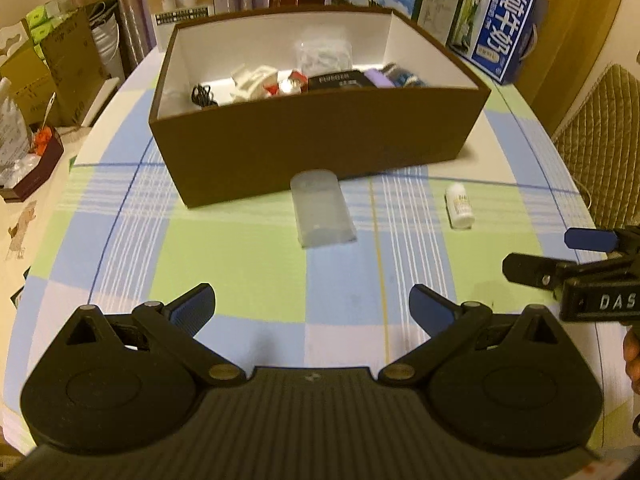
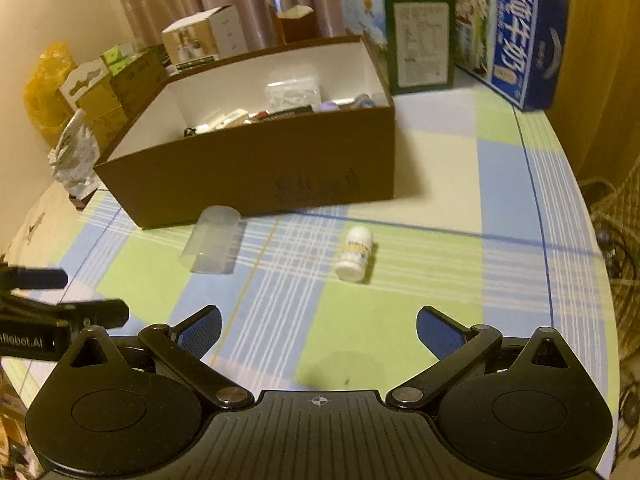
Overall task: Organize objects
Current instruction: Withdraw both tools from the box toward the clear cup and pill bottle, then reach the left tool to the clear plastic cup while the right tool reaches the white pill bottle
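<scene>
A brown open box [image 1: 312, 148] [image 2: 248, 176] with a white inside holds several small items. In front of it on the checked cloth lies a clear plastic case [image 1: 322, 208] [image 2: 214, 240], and to its right a small white bottle [image 1: 459, 210] [image 2: 355, 254] on its side. My left gripper [image 1: 312, 308] is open, low over the cloth, well short of the clear case. My right gripper [image 2: 318, 330] is open too, a little short of the white bottle. Each gripper shows at the edge of the other's view, the right gripper [image 1: 560, 256] and the left gripper [image 2: 72, 296]. Neither holds anything.
Blue milk cartons [image 1: 496, 32] [image 2: 516, 44] and a green-framed box [image 2: 420, 56] stand behind the brown box. Cardboard boxes and bags [image 1: 52, 72] crowd the left side. A woven chair back [image 1: 604, 140] stands by the table's right edge.
</scene>
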A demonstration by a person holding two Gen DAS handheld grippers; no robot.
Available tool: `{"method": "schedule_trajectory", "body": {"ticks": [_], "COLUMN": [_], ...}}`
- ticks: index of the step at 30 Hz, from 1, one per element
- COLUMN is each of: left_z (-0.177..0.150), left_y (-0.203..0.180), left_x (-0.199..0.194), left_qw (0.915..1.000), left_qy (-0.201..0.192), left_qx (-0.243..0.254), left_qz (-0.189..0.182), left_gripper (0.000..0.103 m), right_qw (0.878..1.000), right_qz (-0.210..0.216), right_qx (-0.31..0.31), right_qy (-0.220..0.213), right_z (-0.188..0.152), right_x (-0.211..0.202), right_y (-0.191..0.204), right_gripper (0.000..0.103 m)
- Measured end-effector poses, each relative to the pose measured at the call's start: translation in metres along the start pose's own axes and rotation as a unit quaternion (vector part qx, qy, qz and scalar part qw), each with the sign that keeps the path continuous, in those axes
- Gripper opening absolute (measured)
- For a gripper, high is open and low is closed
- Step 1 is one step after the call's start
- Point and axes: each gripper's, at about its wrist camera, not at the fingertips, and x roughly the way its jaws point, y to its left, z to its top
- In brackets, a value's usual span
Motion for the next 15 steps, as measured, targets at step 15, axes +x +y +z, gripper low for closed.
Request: {"method": "schedule_trajectory", "body": {"ticks": [15], "left_z": [-0.021], "left_y": [0.000], "left_x": [0.007], "left_qw": [0.9993], "left_qy": [0.036], "left_qx": [-0.003], "left_qz": [0.008], "left_gripper": [0.102], "right_qw": [0.999], "right_qz": [0.009], "right_qx": [0.011], "right_qy": [0.033], "right_z": [-0.021], "right_x": [-0.002], "right_y": [-0.015], "right_gripper": [0.101]}}
